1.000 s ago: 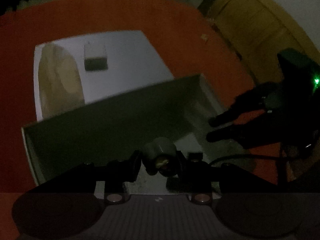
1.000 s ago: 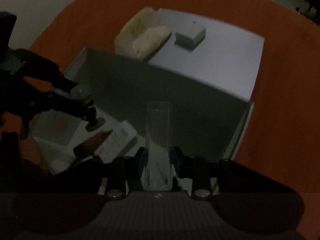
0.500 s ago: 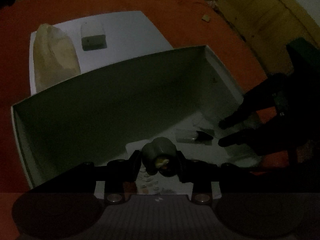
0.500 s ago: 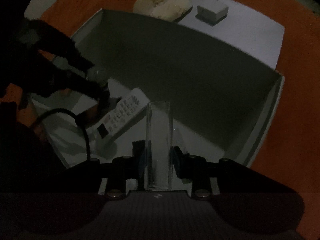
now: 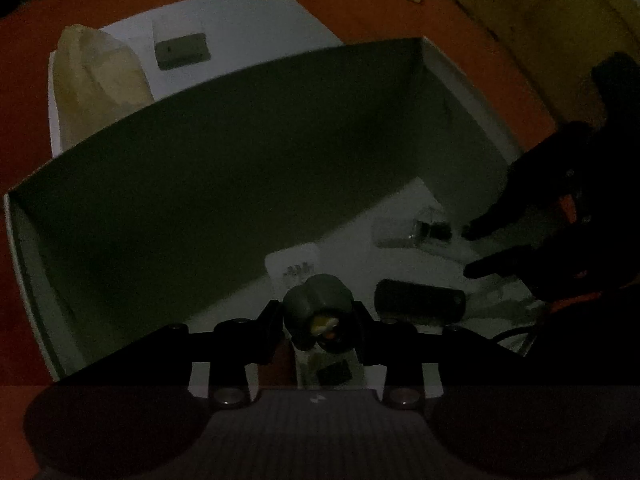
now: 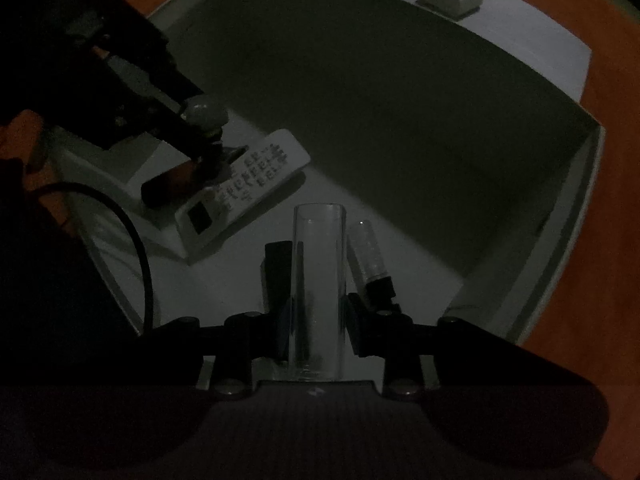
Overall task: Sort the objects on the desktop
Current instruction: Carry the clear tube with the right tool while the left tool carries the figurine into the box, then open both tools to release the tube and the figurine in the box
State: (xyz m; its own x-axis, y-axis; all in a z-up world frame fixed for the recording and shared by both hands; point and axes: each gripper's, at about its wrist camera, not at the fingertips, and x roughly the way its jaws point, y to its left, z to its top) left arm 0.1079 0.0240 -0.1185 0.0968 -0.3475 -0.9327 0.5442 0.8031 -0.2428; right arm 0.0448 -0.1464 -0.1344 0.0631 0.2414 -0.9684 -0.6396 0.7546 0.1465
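My left gripper [image 5: 318, 316] is shut on a small grey figurine [image 5: 318, 306] with a yellow patch, low inside the open white box [image 5: 24, 264]. My right gripper [image 6: 318, 312] is shut on a clear plastic tube [image 6: 319, 280], also low inside the box [image 6: 576, 240]. A white remote control [image 6: 244, 188] lies on the box floor, under the left gripper [image 6: 206, 136] in the right wrist view. A dark cylinder [image 5: 420, 302] and a small clear item with a dark cap [image 6: 370, 256] lie on the floor too. The right gripper [image 5: 472, 250] shows at the right of the left wrist view.
The box sits on an orange-red table [image 5: 24, 80]. Behind it lies the white box lid [image 5: 248, 28] with a small white adapter [image 5: 182, 50] and a beige crumpled bag [image 5: 96, 80]. A black cable [image 6: 132, 232] loops at the left. A wooden cabinet [image 5: 560, 20] stands at the far right.
Both grippers have lowered deeper into the box with their objects still held. The remote and the dark cylinder now appear closer to the left gripper.
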